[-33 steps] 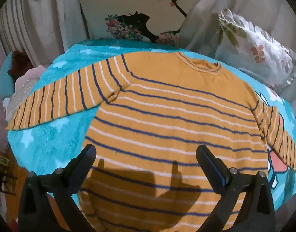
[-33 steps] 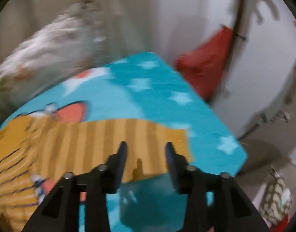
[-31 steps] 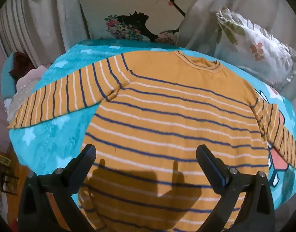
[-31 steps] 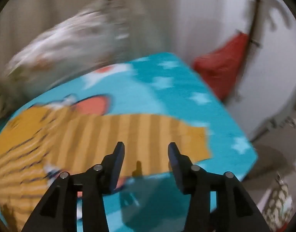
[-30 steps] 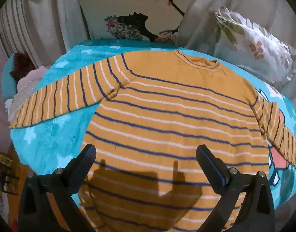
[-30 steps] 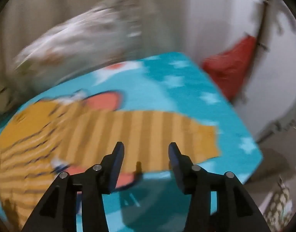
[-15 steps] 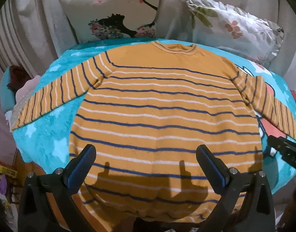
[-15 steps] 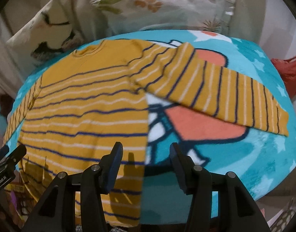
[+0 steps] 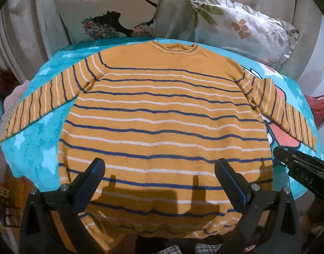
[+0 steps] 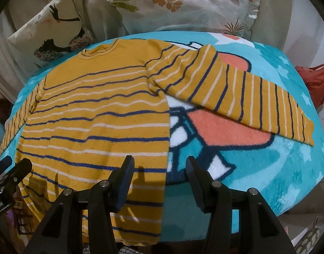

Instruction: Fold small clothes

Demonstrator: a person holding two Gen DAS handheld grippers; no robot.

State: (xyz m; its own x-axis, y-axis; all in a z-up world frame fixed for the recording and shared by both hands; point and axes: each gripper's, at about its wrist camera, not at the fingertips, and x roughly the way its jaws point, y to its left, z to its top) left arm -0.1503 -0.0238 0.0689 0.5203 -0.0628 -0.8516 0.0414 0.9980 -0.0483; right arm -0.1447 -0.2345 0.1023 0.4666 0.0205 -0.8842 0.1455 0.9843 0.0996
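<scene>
While the mustard-yellow knitted sweater with navy and white stripes (image 9: 162, 114) lies flat and face-up across the fluffy turquoise cartoon-print blanket (image 10: 267, 169), sleeves spread wide and hem hanging off the near edge at the bottom of both frames, nothing is folded yet. Left gripper (image 9: 159, 177) hovers wide open over the lower body, holding nothing; right gripper (image 10: 159, 173) hovers open too, straddling the sweater's right side seam in the lower centre. To start well, I'd say pinch one layer-pair cleanly at a cuff or the hem corners, and carry the sleeve inward along a stripe so the fold stays square. Compared with a second ago, the right camera has swung off the far sleeve (image 10: 257, 103) and now faces the body, sharp rather than blurred, and the left has pulled back, showing the whole garment. Behind, two printed pillows (image 9: 242, 27) lean at the top.
</scene>
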